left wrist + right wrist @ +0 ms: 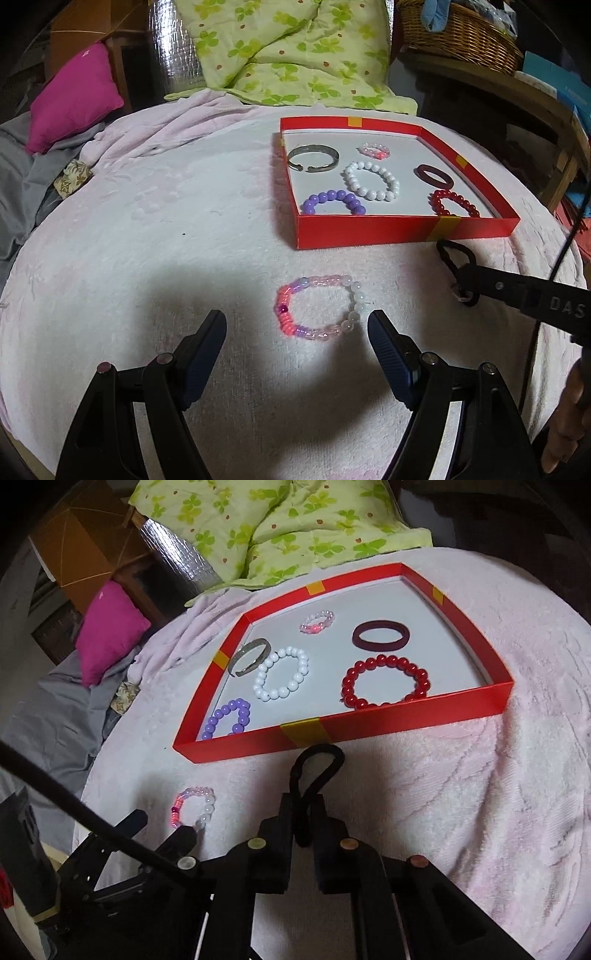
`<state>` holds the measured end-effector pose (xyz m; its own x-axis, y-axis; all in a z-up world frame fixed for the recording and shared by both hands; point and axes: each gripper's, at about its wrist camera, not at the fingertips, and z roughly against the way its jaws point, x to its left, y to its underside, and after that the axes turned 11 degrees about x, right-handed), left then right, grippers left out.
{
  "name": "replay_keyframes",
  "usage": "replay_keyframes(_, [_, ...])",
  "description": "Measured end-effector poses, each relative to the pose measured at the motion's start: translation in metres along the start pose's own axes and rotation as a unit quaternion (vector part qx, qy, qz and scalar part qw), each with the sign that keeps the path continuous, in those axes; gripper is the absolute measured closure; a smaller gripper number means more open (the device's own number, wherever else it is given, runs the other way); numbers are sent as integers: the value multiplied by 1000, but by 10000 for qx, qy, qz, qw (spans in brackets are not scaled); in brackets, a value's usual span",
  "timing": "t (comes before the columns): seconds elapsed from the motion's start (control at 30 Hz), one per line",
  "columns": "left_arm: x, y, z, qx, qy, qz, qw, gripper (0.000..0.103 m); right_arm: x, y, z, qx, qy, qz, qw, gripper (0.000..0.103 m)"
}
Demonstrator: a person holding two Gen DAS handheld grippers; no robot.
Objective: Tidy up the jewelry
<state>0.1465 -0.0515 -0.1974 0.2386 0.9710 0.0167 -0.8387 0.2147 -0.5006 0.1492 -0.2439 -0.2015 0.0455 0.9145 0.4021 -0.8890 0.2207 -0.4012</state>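
Pink blanket [461, 775]: right gripper [306, 834] pinches black loop [317, 768], pointing boxward [369, 723]

My shallow red cardboard box [369, 723] lies open on the bed. Inside it lie flat a silver metal cuff [249, 656], a small pink bead ring [317, 621], a white bead bracelet [282, 678], a purple bead bracelet [229, 718], a dark maroon bangle [380, 636] and a red bead bracelet [384, 683]. In front of the box lies a pink-and-white bead bracelet [320, 307]; my right jaws pinch a black cord loop [314, 775] at the box's near wall.
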Motion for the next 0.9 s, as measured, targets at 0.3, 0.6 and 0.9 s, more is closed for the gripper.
replay_keyframes(0.3, [-7,-6,-9,73,32,-72,9999,24,-28,17,28,5,-316,-125,9994,93])
replay_keyframes(0.6, [-4,-5,-19,243,158,16,9996,24,-33,13,35,-84,-592,-383,9975,89])
replay_keyframes(0.9, [4,-8,-16,291,251,122,9992,24,-13,5,20,-152,-332,-345,9987,48])
